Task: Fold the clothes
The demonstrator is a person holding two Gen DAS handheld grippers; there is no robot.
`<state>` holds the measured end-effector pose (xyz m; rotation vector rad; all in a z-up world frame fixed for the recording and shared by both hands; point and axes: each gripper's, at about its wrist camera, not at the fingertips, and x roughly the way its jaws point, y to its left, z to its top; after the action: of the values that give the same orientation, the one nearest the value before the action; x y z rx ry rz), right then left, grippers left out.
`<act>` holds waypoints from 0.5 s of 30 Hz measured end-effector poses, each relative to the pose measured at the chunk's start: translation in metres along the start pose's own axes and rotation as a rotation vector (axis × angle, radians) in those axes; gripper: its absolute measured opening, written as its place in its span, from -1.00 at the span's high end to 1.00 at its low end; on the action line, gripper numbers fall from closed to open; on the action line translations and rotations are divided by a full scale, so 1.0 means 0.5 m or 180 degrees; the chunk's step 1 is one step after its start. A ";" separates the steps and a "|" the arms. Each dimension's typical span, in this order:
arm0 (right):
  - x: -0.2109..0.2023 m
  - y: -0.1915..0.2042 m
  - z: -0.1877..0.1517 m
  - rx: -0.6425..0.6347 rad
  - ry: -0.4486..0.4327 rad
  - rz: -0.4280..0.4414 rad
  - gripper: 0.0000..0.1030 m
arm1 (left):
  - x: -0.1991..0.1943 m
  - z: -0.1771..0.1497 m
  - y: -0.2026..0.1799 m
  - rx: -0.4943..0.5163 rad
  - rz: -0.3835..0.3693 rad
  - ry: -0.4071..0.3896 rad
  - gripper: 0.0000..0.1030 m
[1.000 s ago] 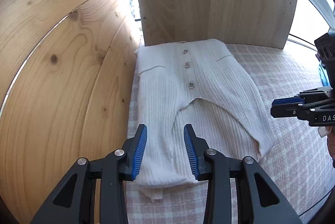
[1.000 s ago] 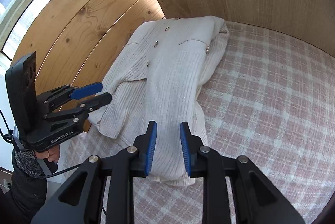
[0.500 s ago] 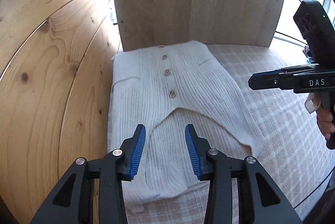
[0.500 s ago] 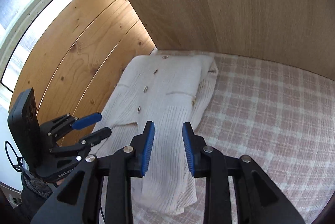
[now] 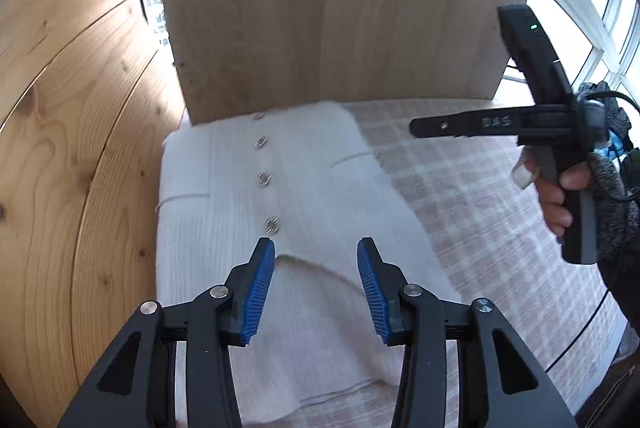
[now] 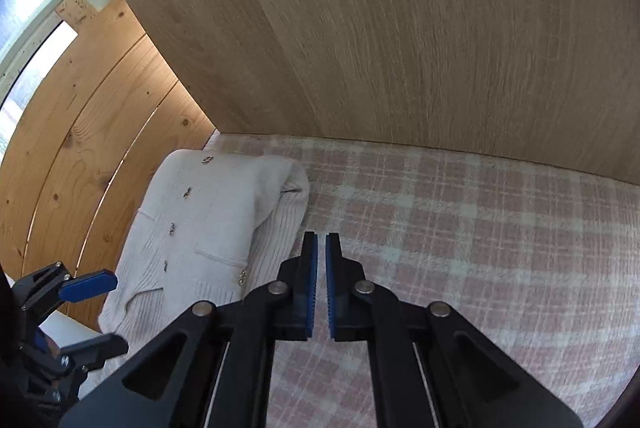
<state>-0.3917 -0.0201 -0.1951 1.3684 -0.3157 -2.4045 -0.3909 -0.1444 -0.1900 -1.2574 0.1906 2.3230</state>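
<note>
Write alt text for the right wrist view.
A shut right hand-held gripper hangs empty over a pink plaid cloth. A folded cream cardigan lies left by wooden boards, with the left hand-held gripper nearby.

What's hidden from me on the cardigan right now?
- Cardigan near hem: left wrist view, behind the left tongs.
- Its near left corner: right wrist view, behind the left tongs.
- Buttons: right wrist view, too small for detail.
- Underside folds: covered by the top layer.
</note>
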 end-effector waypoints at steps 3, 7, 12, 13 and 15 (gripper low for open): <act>0.040 0.005 0.014 -0.0088 0.0040 0.0120 0.91 | 0.060 0.041 -0.057 0.0146 -0.0001 0.0029 -0.19; 0.072 0.010 0.018 -0.0131 0.0095 0.0358 0.91 | 0.175 0.028 -0.059 0.0272 0.0233 0.0384 -0.07; 0.124 0.034 0.034 -0.0339 0.0179 0.0261 0.91 | 0.151 0.004 0.009 -0.0148 -0.0134 0.0235 0.22; 0.136 0.031 0.043 -0.0334 0.0207 0.0183 0.89 | 0.148 -0.001 0.011 -0.0141 -0.0160 0.0225 0.22; 0.117 0.026 0.052 -0.0258 0.0278 0.0167 0.89 | 0.149 -0.008 -0.003 -0.0002 -0.0109 0.0185 0.18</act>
<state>-0.4392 -0.0554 -0.2232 1.4064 -0.2261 -2.2817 -0.4215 -0.1184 -0.2528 -1.3194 0.1864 2.2596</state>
